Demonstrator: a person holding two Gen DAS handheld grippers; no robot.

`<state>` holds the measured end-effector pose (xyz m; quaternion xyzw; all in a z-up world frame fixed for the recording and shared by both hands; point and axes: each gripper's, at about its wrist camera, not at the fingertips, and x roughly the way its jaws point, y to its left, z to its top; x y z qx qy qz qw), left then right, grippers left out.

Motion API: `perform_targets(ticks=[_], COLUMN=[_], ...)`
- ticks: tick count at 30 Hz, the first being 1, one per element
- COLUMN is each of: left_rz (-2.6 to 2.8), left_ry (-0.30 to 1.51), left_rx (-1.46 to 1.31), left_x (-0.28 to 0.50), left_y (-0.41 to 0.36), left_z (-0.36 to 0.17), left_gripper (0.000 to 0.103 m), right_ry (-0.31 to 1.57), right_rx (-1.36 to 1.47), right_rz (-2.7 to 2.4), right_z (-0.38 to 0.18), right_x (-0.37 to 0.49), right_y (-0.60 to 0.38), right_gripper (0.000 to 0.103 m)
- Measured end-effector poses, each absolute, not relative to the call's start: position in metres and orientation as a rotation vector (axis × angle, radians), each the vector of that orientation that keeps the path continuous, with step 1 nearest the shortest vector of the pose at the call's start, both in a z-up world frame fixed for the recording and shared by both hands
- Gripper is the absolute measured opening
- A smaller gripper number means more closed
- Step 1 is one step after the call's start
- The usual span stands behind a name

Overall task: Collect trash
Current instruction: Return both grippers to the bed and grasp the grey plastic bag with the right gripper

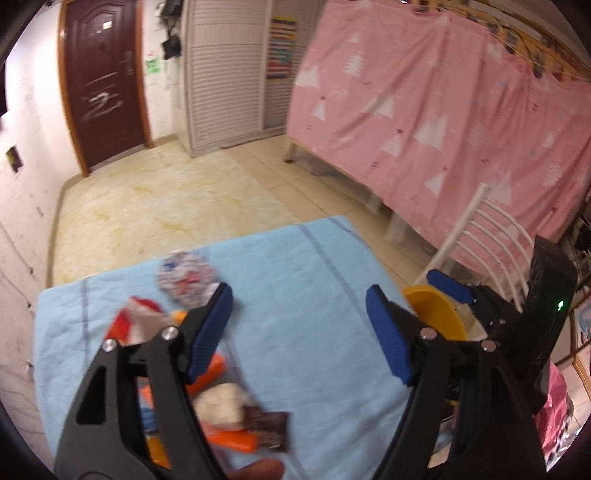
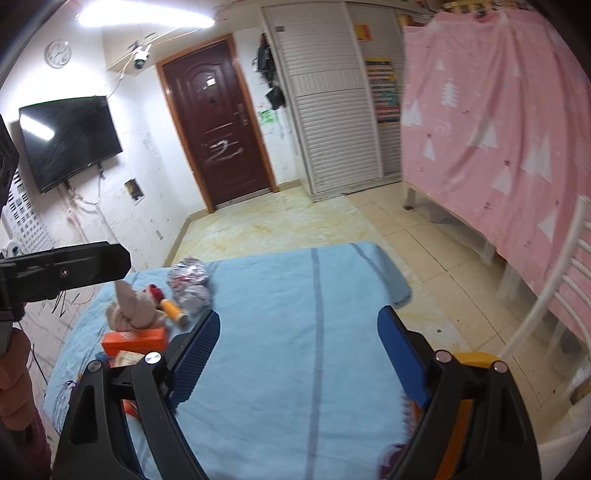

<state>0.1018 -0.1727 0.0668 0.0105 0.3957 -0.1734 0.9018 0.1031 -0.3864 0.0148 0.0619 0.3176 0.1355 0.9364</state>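
Both grippers hover open and empty over the blue-clothed surface (image 2: 295, 332). The trash pile (image 2: 147, 321) lies on its left part, beside the left gripper (image 1: 299, 325); the right gripper (image 2: 299, 354), jaws wide, is farther off.

Bright ceiling light (image 2: 146, 14), glare, motion blur, fisheye-warped edges

- A lived-in home room: dark wooden door (image 2: 218, 125), wall-mounted television (image 2: 70, 142), louvred wardrobe (image 2: 332, 110).
- Pink patterned curtain (image 2: 498, 110) on the right; tiled floor (image 2: 424, 236).
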Motion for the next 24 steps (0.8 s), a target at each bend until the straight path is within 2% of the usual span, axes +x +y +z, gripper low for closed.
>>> perform_targets(ticks=[9,21,24], left_rz=[-0.254,-0.246,-0.233], left_ry=[0.831,0.914,0.931], left_rx=[0.018,-0.009,-0.007], left_x=[0.107,0.137,0.142], left_y=[-0.099,-0.073,-0.07], left_z=[0.058,0.013,0.002], left_gripper=[0.073,0.073,0.067], right_ry=[0.679,0.742,0.765], right_rx=[0.044,-0.006,-0.021], right_rz=[0.334,0.345,0.341], right_z=[0.021,0.003,-0.006], right_x=[0.126,0.155,0.165], right_y=[-0.323,-0.275,-0.264], right_gripper=[0.08,0.081,0.081])
